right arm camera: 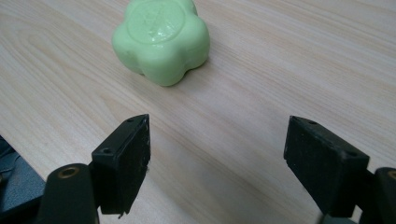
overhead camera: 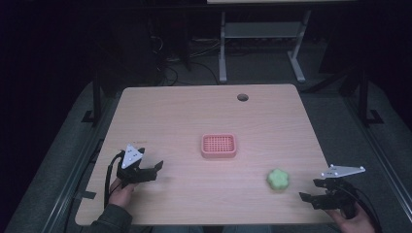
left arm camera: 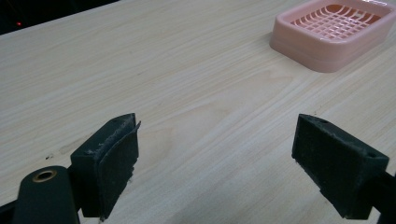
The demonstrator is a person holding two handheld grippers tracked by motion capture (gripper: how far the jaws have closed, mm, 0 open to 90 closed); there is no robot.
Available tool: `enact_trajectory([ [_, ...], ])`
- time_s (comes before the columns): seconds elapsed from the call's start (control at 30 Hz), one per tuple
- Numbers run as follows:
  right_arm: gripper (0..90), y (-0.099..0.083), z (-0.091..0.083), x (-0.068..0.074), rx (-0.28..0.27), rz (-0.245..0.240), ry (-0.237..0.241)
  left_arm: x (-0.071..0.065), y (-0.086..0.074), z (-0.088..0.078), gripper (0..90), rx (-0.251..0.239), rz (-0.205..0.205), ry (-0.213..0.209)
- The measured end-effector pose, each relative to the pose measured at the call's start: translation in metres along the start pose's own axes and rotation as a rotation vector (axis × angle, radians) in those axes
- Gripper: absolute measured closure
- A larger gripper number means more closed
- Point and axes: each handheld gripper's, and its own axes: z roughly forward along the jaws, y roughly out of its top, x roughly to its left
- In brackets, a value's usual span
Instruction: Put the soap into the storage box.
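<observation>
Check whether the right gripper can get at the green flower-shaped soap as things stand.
Probably yes. The right gripper is open and faces the green soap, with bare table between them and nothing in the way.

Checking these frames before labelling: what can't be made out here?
- Green soap: the right gripper view's top edge crops its far lobes; its embossed mark is too faint to read.
- Pink tray: cropped by the left gripper view's top and right edges.
- Room beyond the table: too dark in the high view.
</observation>
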Motion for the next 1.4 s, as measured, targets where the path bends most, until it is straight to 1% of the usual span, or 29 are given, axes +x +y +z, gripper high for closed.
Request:
enact_trajectory([
  [0.07, 22.7, 0.001, 0.001, 0.002, 0.0, -0.009, 0.002, 0.0, 0.0, 0.0, 14.3, 0.0, -0.001, -0.002],
  [0.13, 22.6, 0.002, 0.001, 0.003, 0.004, -0.01, 0.006, -0.001, 0.0, 0.0, 14.3, -0.005, -0.002, -0.004],
  [0.27, 21.8, 0.004, 0.001, 0.005, 0.001, -0.011, 0.013, -0.001, 0.0, 0.0, 14.3, -0.001, -0.002, -0.007],
  [0.33, 21.7, 0.007, 0.001, 0.006, -0.001, -0.017, 0.011, -0.001, 0.0, -0.001, 14.3, -0.002, 0.008, -0.006],
  [0.37, 21.7, 0.007, 0.001, 0.006, -0.001, -0.017, 0.011, -0.002, 0.0, -0.001, 14.3, -0.002, 0.006, -0.007],
  [0.53, 20.5, 0.013, 0.0, 0.011, 0.014, -0.03, 0.011, -0.002, 0.0, -0.001, 14.3, -0.008, 0.004, -0.013],
  [0.57, 19.8, 0.017, 0.001, 0.013, 0.021, -0.029, 0.012, -0.002, 0.0, -0.001, 14.4, -0.008, 0.004, -0.013],
  [0.63, 19.8, 0.019, 0.001, 0.013, 0.024, -0.038, 0.01, -0.002, 0.0, -0.001, 14.3, -0.006, 0.004, -0.012],
  [0.67, 19.2, 0.023, 0.001, 0.015, 0.023, -0.055, 0.006, -0.002, 0.0, -0.001, 14.3, -0.003, 0.006, -0.011],
  [0.73, 19.1, 0.026, 0.0, 0.016, 0.021, -0.055, 0.008, -0.002, 0.0, -0.001, 14.3, -0.001, 0.004, -0.011],
  [0.77, 19.0, 0.028, 0.0, 0.016, 0.022, -0.066, 0.01, -0.002, 0.0, -0.001, 14.3, -0.001, 0.005, -0.012],
  [0.87, 18.4, 0.034, 0.002, 0.019, 0.038, -0.079, 0.015, -0.001, 0.0, -0.002, 14.3, 0.002, 0.01, -0.009],
  [1.0, 18.4, 0.036, 0.005, 0.021, 0.047, -0.078, 0.019, -0.001, 0.0, -0.001, 14.3, 0.001, 0.007, -0.01],
  [1.03, 18.2, 0.039, 0.007, 0.023, 0.063, -0.081, 0.021, -0.001, 0.0, -0.001, 14.3, 0.0, 0.01, -0.011],
  [1.1, 18.1, 0.041, 0.007, 0.024, 0.067, -0.085, 0.022, -0.001, 0.0, -0.001, 14.3, -0.002, 0.01, -0.011],
  [1.13, 17.7, 0.046, 0.008, 0.026, 0.083, -0.105, 0.019, -0.001, 0.0, -0.002, 14.3, -0.004, 0.007, -0.011],
  [1.2, 17.7, 0.051, 0.008, 0.029, 0.094, -0.117, 0.017, -0.001, 0.0, -0.002, 14.3, -0.005, 0.002, -0.012],
  [1.23, 17.7, 0.054, 0.009, 0.03, 0.097, -0.134, 0.015, -0.001, 0.0, -0.002, 14.3, -0.006, 0.001, -0.013],
  [1.3, 17.6, 0.057, 0.008, 0.032, 0.105, -0.14, 0.014, -0.001, 0.0, -0.002, 14.3, -0.007, 0.0, -0.013],
  [1.33, 17.2, 0.062, 0.008, 0.034, 0.112, -0.152, 0.014, -0.001, 0.0, -0.002, 14.3, -0.007, -0.001, -0.013],
  [1.4, 17.2, 0.064, 0.008, 0.035, 0.115, -0.155, 0.013, -0.001, 0.0, -0.002, 14.3, -0.008, 0.001, -0.011],
])
